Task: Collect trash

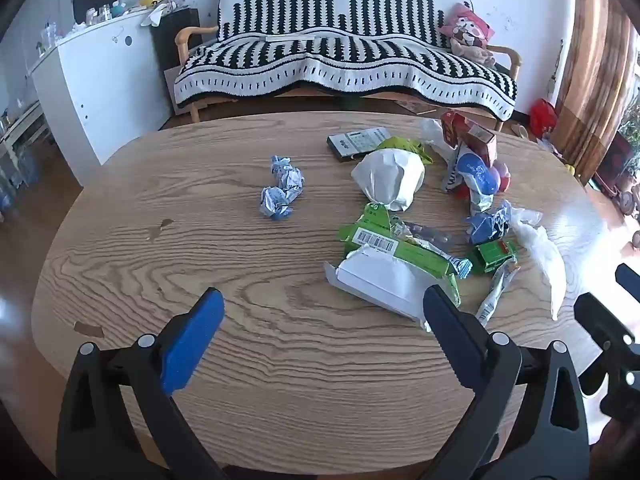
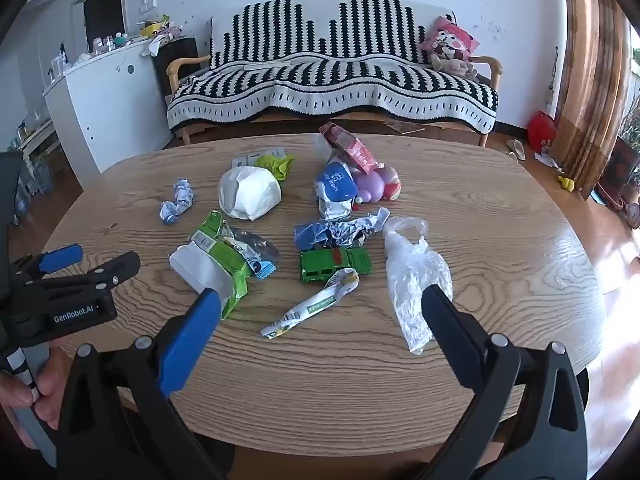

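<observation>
Trash lies scattered on the oval wooden table (image 1: 200, 360) (image 2: 520, 240). A torn green and white carton (image 1: 392, 264) (image 2: 212, 264) lies just beyond my left gripper (image 1: 324, 308), which is open and empty above the near table. A clear plastic bag (image 2: 412, 276) (image 1: 540, 256) lies by the right finger of my right gripper (image 2: 320, 308), also open and empty. A crumpled blue-white wrapper (image 1: 280, 192) (image 2: 178, 200), a white paper wad (image 1: 388, 178) (image 2: 248, 194), a flattened sachet (image 2: 312, 308) and a blue crumpled wrapper (image 2: 336, 232) lie around.
A green toy car (image 2: 336, 264) (image 1: 496, 254), pink and purple toy balls (image 2: 380, 184), a red box (image 2: 352, 148) and a calculator (image 1: 356, 142) are also on the table. A striped sofa (image 1: 344, 60) stands behind, a white cabinet (image 1: 100, 80) at the left.
</observation>
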The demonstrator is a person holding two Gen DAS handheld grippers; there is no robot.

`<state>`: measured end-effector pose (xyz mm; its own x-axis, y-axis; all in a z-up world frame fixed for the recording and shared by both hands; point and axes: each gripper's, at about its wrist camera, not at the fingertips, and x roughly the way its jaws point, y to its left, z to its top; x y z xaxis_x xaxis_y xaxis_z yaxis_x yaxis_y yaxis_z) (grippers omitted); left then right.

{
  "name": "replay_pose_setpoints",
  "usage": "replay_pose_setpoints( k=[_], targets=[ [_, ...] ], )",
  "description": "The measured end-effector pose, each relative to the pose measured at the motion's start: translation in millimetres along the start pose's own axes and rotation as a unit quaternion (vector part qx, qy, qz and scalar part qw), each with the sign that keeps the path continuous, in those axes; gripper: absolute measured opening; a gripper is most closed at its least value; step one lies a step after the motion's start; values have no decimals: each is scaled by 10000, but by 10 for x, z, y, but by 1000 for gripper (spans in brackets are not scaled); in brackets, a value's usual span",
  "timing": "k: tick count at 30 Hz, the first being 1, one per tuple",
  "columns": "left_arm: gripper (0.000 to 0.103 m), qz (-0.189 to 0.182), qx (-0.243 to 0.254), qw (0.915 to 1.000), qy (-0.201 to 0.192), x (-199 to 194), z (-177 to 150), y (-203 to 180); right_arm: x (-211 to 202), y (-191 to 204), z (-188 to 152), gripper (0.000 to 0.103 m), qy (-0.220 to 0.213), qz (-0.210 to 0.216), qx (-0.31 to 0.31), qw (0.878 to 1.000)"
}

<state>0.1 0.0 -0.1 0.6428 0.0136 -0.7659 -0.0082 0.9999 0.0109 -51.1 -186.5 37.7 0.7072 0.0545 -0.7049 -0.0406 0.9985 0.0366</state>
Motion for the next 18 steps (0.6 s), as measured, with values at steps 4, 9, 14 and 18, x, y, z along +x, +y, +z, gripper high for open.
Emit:
replay_pose_setpoints(
  k=[4, 9, 14, 18],
  targets=[
    [97, 8, -47, 10000, -38, -31, 14, 20, 4, -9, -3, 97, 51, 113, 68, 9999],
    [97, 9, -23, 10000, -29, -45, 27, 61, 7, -6, 2, 97, 79, 102, 26, 9999],
    [97, 19, -25, 10000, -43, -50, 20, 47, -25, -8, 6, 97, 57, 89, 31, 9999],
    [97, 14, -24, 10000, -46, -46, 19, 48, -32, -7, 1, 97, 71, 102, 41, 9999]
  ],
)
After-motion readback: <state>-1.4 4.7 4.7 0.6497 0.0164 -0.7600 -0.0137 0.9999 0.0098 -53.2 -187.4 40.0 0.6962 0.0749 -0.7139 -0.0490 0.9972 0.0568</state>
